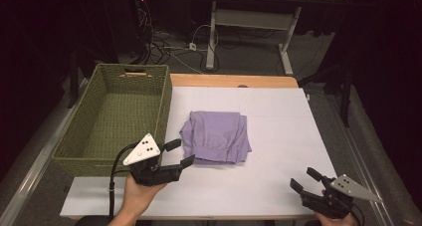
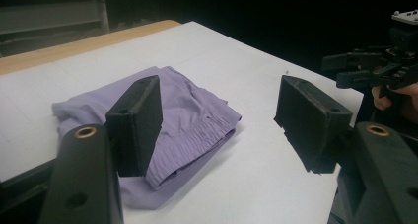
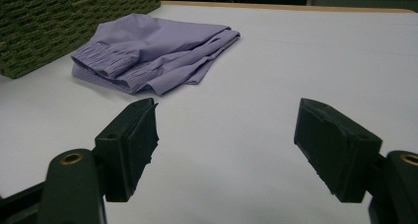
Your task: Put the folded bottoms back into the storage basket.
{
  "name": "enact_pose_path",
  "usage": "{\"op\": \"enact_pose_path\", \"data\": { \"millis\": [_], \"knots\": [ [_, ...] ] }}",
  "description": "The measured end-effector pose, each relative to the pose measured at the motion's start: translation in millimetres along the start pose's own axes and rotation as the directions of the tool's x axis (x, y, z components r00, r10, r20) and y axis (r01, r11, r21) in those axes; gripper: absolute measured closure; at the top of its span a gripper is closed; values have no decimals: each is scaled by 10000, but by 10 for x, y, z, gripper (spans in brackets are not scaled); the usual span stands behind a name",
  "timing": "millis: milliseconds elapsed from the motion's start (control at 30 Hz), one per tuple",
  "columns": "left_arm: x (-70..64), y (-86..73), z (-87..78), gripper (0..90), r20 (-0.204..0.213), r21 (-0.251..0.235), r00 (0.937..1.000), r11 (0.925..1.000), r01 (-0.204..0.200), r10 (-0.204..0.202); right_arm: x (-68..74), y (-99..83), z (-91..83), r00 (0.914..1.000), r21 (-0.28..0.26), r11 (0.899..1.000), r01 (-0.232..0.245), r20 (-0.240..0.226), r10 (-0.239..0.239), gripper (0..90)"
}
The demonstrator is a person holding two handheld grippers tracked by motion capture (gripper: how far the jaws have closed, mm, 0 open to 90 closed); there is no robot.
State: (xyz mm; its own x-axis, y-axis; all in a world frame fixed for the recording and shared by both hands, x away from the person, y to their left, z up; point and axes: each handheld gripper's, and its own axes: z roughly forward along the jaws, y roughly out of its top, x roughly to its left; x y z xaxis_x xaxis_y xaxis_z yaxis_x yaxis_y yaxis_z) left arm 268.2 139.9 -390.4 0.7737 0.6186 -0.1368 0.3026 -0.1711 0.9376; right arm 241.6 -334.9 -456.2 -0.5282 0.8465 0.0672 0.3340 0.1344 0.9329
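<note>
A folded lilac garment [image 1: 217, 136] lies in the middle of the white table sheet [image 1: 278, 116], just right of the green woven basket [image 1: 115, 117]. My left gripper [image 1: 180, 153] is open at the garment's near left corner, its jaws wide apart with nothing between them. The left gripper view has the garment [image 2: 182, 110] close ahead of the open jaws of the left gripper [image 2: 222, 120]. My right gripper [image 1: 306, 180] is open near the front right corner of the table, well away from the cloth. In the right gripper view the garment [image 3: 153, 49] lies far off, beyond the right gripper [image 3: 226, 140].
The empty basket takes up the left side of the table, and its wall [image 3: 44, 21] appears in the right gripper view. The wooden table edge [image 1: 234, 80] runs along the back. Beyond it stand desk legs and cables on the floor [image 1: 199, 42].
</note>
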Motion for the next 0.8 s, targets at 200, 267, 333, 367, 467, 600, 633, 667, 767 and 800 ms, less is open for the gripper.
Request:
{"op": "enact_pose_path", "data": {
  "millis": [200,267,333,367,467,600,633,667,767,800],
  "knots": [
    [0,32,102,332,18,71,10000,10000,27,-27,-1,0,-1,10000,-5,10000,-16,12,16,250],
    [-8,47,136,332,-142,163,9999,9999,32,-29,3,-1,-2,10000,-11,10000,1,20,-1,250],
    [-10,55,149,332,-196,256,9998,9997,26,-21,2,-1,-3,10000,-1,10000,3,24,-3,250],
    [-11,67,174,332,-286,363,9996,9993,28,-18,0,0,-2,10000,8,10000,-16,22,16,250],
    [-6,81,220,331,-309,490,9995,9988,77,-62,6,-2,-6,10000,-9,10000,13,29,-13,249],
    [5,115,319,310,-232,644,9995,9977,214,-199,10,-1,-4,10000,-6,10000,27,46,-27,245],
    [4,124,346,310,-226,689,9996,9974,193,-178,10,-1,-4,10000,-6,10000,27,46,-27,245],
    [3,133,374,310,-211,737,9997,9972,162,-147,9,-1,-5,10000,-8,10000,34,65,-34,244],
    [3,160,445,301,-147,856,9998,9962,161,-149,8,-1,-6,10000,-17,10000,-9,68,9,243],
    [4,172,477,301,-135,905,9998,9957,174,-163,6,-1,-6,10000,-21,10000,-8,73,8,243]
  ]
}}
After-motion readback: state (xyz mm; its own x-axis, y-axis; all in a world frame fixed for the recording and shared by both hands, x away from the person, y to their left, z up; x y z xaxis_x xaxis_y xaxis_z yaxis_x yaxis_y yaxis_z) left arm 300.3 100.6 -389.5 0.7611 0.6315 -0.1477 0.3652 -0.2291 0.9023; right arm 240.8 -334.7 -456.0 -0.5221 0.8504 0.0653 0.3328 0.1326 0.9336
